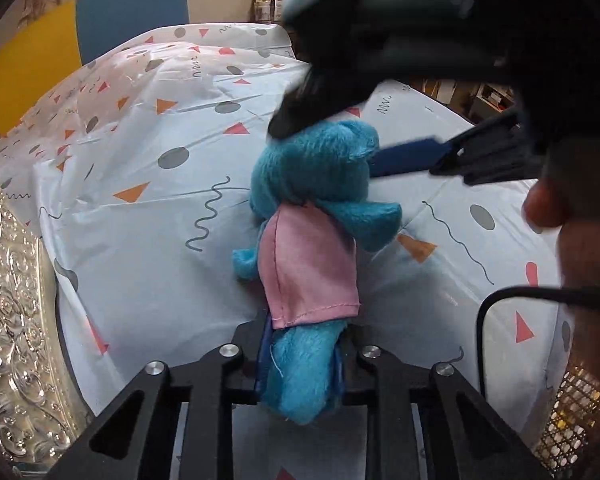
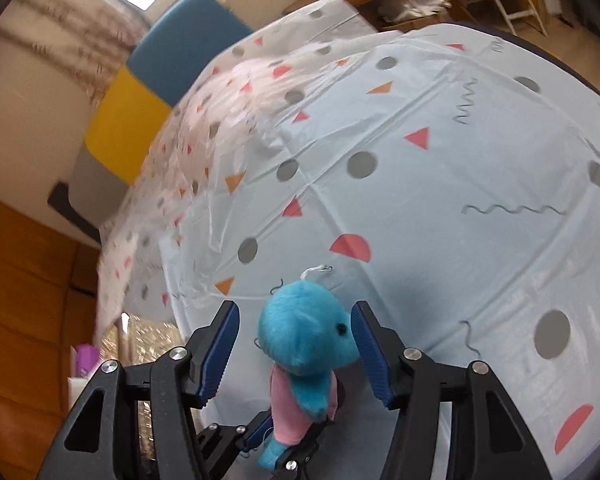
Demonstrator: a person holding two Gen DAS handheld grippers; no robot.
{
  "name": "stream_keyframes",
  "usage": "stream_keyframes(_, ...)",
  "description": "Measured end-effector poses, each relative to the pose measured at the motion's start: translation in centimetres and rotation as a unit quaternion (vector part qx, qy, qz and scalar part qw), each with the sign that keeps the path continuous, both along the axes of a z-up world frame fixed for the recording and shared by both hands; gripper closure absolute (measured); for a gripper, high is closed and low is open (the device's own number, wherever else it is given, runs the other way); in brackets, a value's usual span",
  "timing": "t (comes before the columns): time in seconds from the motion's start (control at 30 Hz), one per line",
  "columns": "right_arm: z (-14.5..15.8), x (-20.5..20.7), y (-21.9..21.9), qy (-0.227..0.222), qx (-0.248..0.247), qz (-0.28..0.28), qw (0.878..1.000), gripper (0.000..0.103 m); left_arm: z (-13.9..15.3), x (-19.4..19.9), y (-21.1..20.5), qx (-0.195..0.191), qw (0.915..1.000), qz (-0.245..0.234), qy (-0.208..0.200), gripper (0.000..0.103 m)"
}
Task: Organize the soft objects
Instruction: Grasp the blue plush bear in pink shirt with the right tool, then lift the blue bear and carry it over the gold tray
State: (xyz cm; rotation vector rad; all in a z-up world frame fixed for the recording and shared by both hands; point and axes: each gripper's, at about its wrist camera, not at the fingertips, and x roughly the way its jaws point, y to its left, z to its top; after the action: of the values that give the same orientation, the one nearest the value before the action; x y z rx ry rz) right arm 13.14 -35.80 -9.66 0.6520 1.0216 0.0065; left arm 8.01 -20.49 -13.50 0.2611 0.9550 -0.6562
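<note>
A blue plush toy in a pink shirt is held above the patterned tablecloth. My left gripper is shut on the toy's lower body. My right gripper is open, its blue pads either side of the toy's head without squeezing it. In the left wrist view the right gripper comes in from the upper right, one finger beside the head. In the right wrist view the left gripper shows below, gripping the toy's legs.
A clear embossed glass tray lies at the left edge of the table. A blue and yellow chair stands behind the table. A gold mesh item is at the lower right. A black cable loops nearby.
</note>
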Motion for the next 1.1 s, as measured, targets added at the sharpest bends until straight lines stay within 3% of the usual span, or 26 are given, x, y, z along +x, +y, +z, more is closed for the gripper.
stream_keyframes(0.03, -0.6, 0.5, 0.8, 0.015, -0.019, 0.022, 0.999, 0.045, 0.1, 0.0, 0.1, 0.002, 1.0000, 0.004, 0.003, 0.084)
stream_keyframes(0.07, -1.3, 0.8, 1.8, 0.034, -0.047, 0.048, 0.997, 0.056, 0.2, 0.2, 0.1, 0.000, 0.9999, 0.008, 0.009, 0.087)
stream_keyframes(0.1, -1.4, 0.8, 2.2, 0.035, -0.061, 0.055, 0.996, 0.057, 0.5, 0.3, 0.3, -0.004, 0.9998, 0.014, 0.014, 0.088)
stream_keyframes(0.17, -0.6, 0.4, 2.0, 0.008, -0.054, 0.056, 0.997, 0.066, 1.7, 0.4, 0.7, -0.013, 0.9996, 0.020, 0.012, 0.088)
stream_keyframes(0.3, 1.3, -0.5, 1.8, -0.041, -0.054, 0.047, 0.997, 0.067, 6.1, 0.6, 1.0, -0.012, 0.9992, 0.026, -0.026, 0.088)
stream_keyframes(0.57, 10.7, 0.8, 5.6, -0.157, -0.051, 0.060, 0.984, 0.067, 14.4, 2.3, 5.5, -0.023, 0.9908, 0.063, -0.117, 0.088)
stream_keyframes(0.73, 15.4, 3.4, 10.6, -0.206, -0.007, 0.103, 0.973, 0.067, 18.3, 2.9, 11.8, -0.012, 0.9763, 0.122, -0.179, 0.088)
stream_keyframes(0.87, 17.3, 4.3, 16.9, -0.231, -0.001, 0.159, 0.960, 0.067, 18.3, 2.8, 17.4, -0.008, 0.9668, 0.178, -0.183, 0.088)
stream_keyframes(1.1, 16.3, 4.5, 26.2, -0.222, 0.009, 0.239, 0.945, 0.067, 16.5, 0.5, 24.2, 0.002, 0.9507, 0.251, -0.182, 0.088)
